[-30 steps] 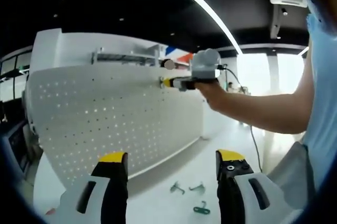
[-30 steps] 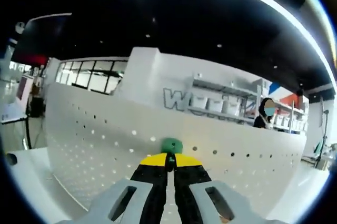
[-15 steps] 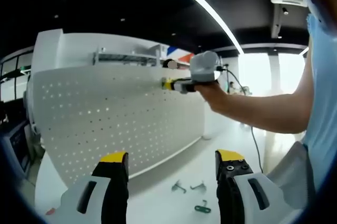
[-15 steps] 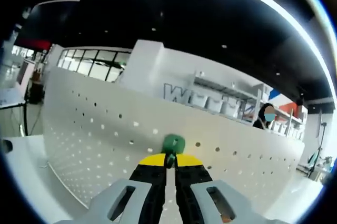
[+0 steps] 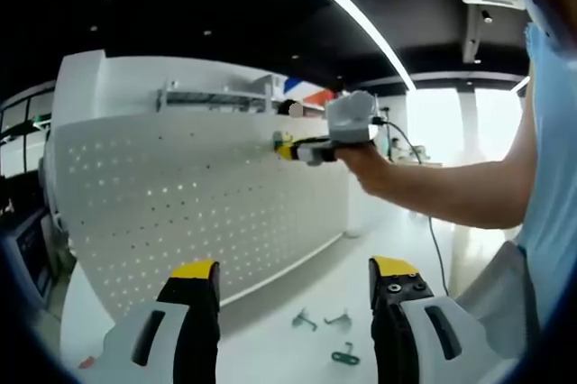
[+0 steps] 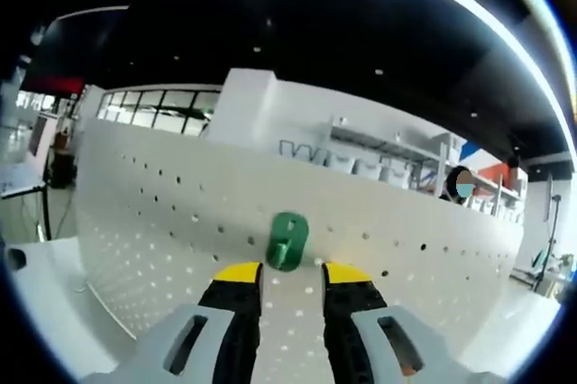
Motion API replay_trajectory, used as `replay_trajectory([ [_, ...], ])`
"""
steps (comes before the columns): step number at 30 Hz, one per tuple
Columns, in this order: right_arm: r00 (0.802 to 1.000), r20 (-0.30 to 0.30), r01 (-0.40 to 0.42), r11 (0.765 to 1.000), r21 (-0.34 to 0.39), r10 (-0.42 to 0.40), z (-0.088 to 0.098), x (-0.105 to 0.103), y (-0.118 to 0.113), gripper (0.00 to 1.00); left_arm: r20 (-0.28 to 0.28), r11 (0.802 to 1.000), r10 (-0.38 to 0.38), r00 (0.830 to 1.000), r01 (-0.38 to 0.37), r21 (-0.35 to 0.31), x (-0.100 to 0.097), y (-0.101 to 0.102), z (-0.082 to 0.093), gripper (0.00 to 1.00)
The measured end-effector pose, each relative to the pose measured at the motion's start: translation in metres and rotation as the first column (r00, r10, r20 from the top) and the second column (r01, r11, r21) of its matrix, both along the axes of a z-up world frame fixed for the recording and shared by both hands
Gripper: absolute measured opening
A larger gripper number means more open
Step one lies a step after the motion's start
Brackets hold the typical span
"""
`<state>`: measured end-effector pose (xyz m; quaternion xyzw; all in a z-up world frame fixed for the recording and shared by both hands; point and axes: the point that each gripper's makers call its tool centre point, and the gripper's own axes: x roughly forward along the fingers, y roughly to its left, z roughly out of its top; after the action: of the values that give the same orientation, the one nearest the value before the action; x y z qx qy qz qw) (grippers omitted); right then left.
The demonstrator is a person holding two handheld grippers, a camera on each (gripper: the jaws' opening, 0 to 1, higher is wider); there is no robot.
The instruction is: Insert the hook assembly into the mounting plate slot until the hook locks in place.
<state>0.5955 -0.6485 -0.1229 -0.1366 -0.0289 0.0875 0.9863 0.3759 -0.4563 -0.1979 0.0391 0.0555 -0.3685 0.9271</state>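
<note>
Green hook [image 6: 288,242] sits on white pegboard [image 6: 162,213]; ceiling dark.

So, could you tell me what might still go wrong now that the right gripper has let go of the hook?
The green hook sits on the pegboard between the open fingers of the right gripper; if it isn't locked, it may drop. Pulling back could also snag it.

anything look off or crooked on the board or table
Nothing stands out. The green hook sits upright on the white pegboard, with the right gripper open below it. Three spare hooks lie loose on the table.
</note>
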Motion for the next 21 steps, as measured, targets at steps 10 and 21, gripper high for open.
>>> replay_trajectory([
  [10, 0.999, 0.01, -0.033, 0.997, 0.072, 0.032, 0.002, -0.006, -0.004, 0.58, -0.002, 1.0, -0.002, 1.0, 0.002, 0.007, -0.001, -0.001, 0.0, 0.69],
  [21, 0.996, 0.038, -0.082, 0.987, 0.139, 0.077, 0.015, -0.017, -0.009, 0.78, -0.004, 1.0, -0.004, 1.0, 0.004, 0.016, -0.003, -0.001, -0.003, 0.68],
])
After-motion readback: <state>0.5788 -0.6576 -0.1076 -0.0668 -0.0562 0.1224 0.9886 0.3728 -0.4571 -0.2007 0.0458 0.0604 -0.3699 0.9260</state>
